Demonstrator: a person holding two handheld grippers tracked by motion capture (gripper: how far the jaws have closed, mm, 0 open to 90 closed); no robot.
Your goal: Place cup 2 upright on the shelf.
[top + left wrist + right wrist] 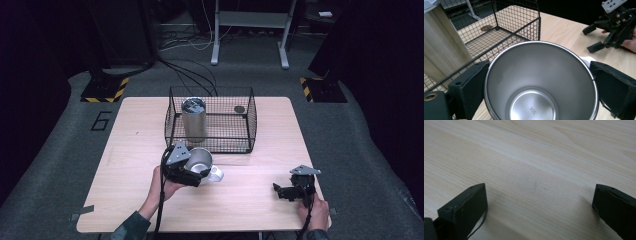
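Cup is clamped between the left tongs, just before the basket. Right tongs are held apart over the worktop.

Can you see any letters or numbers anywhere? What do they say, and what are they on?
"6": a big dark number on the grey floor, left of the table.
"POC", as best it reads, seen upside down: stamped on the inside bottom of the steel cup between the jaws of the left hand-held gripper.
Nothing else readable.
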